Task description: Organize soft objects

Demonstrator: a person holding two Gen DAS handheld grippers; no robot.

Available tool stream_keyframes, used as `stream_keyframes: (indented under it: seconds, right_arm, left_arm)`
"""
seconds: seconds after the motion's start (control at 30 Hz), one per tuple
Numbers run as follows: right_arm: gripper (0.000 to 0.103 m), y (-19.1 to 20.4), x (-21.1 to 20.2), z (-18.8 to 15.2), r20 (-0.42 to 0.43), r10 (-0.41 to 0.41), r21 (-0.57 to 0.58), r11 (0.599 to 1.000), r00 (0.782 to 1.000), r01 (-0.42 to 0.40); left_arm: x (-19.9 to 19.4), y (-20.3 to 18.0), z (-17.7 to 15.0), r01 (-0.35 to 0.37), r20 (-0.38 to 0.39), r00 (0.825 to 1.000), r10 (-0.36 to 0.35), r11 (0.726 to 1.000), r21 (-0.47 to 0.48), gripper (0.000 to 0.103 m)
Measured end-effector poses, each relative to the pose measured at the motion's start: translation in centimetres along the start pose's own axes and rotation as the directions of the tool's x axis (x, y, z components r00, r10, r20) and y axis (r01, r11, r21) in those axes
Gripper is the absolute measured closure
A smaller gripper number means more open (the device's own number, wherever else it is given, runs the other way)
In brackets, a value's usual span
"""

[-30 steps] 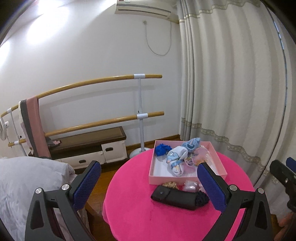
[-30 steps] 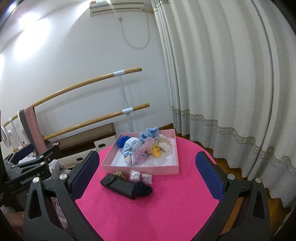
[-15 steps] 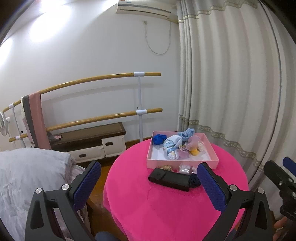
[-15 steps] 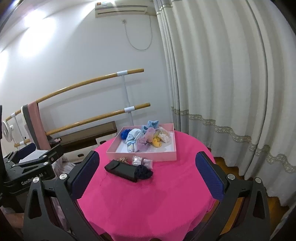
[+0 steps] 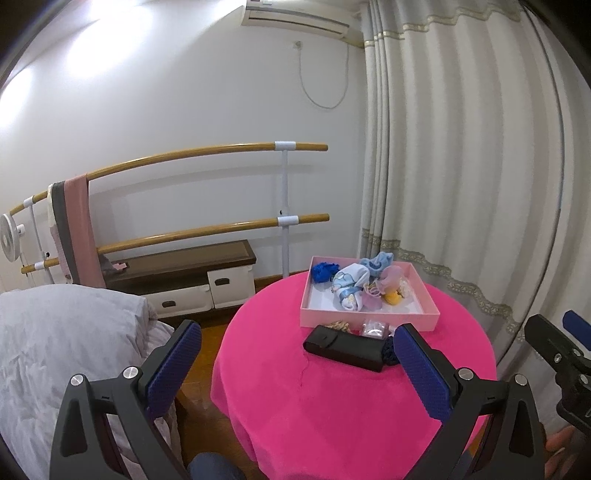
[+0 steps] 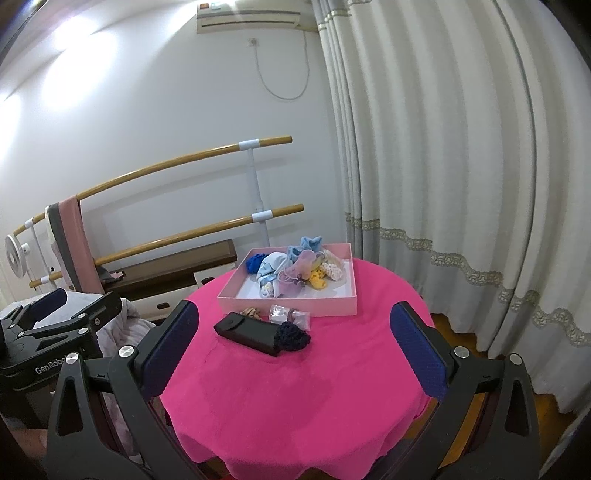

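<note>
The bench was round and covered with a bright pink cloth that hung over its edge. On its far side stood a pink tray with low walls. In the tray lay the soft things in a loose heap: a blue ball, a pale printed cloth, a light blue piece, a lilac piece and a yellow piece. Just in front of the tray, on the cloth, lay a black pouch with a dark knit piece touching its right end. Between the pouch and the tray were a small tan thing and two small clear packets.

The left gripper hung above the near left side of the bench, its jaws wide apart and holding nothing. The right gripper hung above the near edge, its jaws also wide apart and empty. Both were well apart from the tray.

Behind the bench was a white wall with two wooden bars on a white post. A pink towel hung over the upper bar. Under the bars stood a low dark cabinet with white drawers. An air conditioner was high on the wall. Pale curtains covered the right side, and a bed with grey bedding stood at the left. The floor was wooden.
</note>
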State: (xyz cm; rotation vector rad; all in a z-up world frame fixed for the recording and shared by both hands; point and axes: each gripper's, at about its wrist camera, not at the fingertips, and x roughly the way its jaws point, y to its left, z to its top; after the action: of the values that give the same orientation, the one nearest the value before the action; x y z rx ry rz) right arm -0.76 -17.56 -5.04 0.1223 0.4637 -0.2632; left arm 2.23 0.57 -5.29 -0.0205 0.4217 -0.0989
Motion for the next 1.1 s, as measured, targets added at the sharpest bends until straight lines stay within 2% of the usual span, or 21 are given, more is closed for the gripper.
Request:
stream_keyframes:
  seconds: [0.67,0.83,1.1]
  right_arm:
    - [0.0,-1.8,0.7,-0.5,-0.027,-0.027,0.028,0.999,0.999,0.028]
    - [0.0,-2.8,2.3,-1.3,-0.069,-0.043,0.032,0.998,0.997,0.046]
    - [0.0,-4.3,7.1,-3.6,-0.189,-0.049,0.039,0.998,0.981,0.057]
  left_arm:
    - [2.1,-0.3,-0.2,-0.002,-0.049,0.999,0.002,1.0,-0.007,0.0]
    - [3.8,-0.3,-0.7,-0.004,-0.087,0.996,0.004,1.0,-0.004,0.0]
    - [9.0,-0.3,-1.7,-0.009,-0.169,0.986,0.012,1.0,0.013,0.0]
